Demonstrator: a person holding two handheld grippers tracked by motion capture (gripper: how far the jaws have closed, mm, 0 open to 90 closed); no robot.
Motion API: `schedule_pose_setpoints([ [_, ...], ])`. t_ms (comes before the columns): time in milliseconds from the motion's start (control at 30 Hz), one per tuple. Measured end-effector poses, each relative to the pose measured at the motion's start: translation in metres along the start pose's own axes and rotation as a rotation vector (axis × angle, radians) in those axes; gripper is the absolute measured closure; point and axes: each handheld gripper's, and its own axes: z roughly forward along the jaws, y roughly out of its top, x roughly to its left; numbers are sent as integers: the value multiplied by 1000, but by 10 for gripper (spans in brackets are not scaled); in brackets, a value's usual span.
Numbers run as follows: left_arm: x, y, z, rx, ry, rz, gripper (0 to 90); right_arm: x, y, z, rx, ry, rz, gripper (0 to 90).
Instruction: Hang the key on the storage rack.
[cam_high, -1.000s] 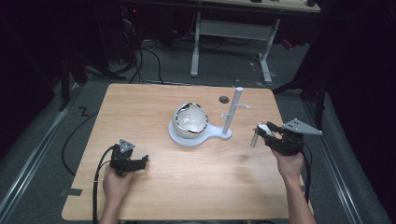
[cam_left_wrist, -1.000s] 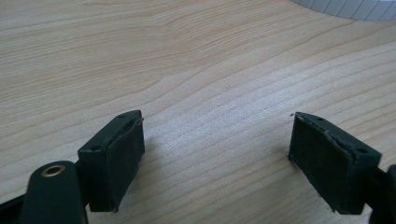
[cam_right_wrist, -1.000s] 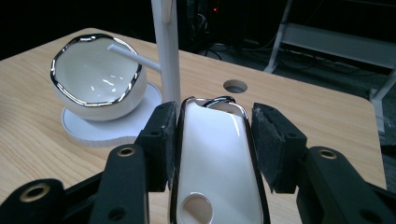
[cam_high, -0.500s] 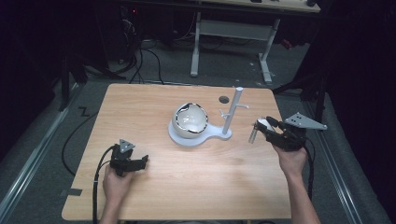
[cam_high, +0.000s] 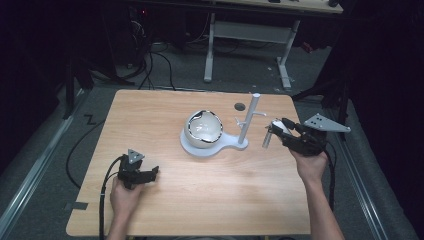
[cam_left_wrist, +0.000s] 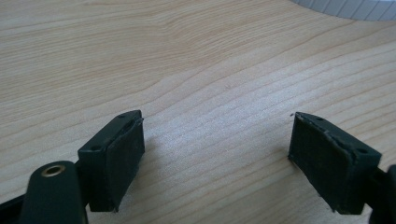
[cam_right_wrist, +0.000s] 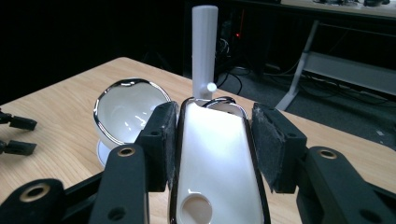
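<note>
We grip a glossy white scoop (cam_right_wrist: 217, 158) between our right gripper's (cam_high: 283, 131) jaws, the white stand's post (cam_right_wrist: 204, 51) just ahead of it. Our left gripper (cam_left_wrist: 219, 154) rests wide open on the table (cam_left_wrist: 187, 56).

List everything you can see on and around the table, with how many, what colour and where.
Table: one, light wood, centre of the high view.
Stand: one, white, upright post with a small side peg on a flat base, at the table's middle.
Cup: one, white with a shiny chrome rim, lying on its side on the stand's base, left of the post.
Handset-shaped piece: one, white with chrome edging, held off the table just right of the post.
Dark round spot: one, on the table's far edge.
Desk frame: one, white legs, on the floor beyond the table.
Left tool: one, black, open, resting near the front left.
Right tool: one, black, closed on the handset-shaped piece.
</note>
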Motion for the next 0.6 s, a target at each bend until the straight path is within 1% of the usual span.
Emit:
schedule_pose_setpoints([
  [133,0,0,0,0,0,0,187,-1,6,1,-21,10,4,522],
  [400,0,0,0,0,0,0,187,0,18,2,-32,29,-1,523],
  [500,0,0,0,0,0,0,187,-2,22,3,-45,35,5,522],
  [600,0,0,0,0,0,0,187,-3,26,6,-47,32,6,522],
])
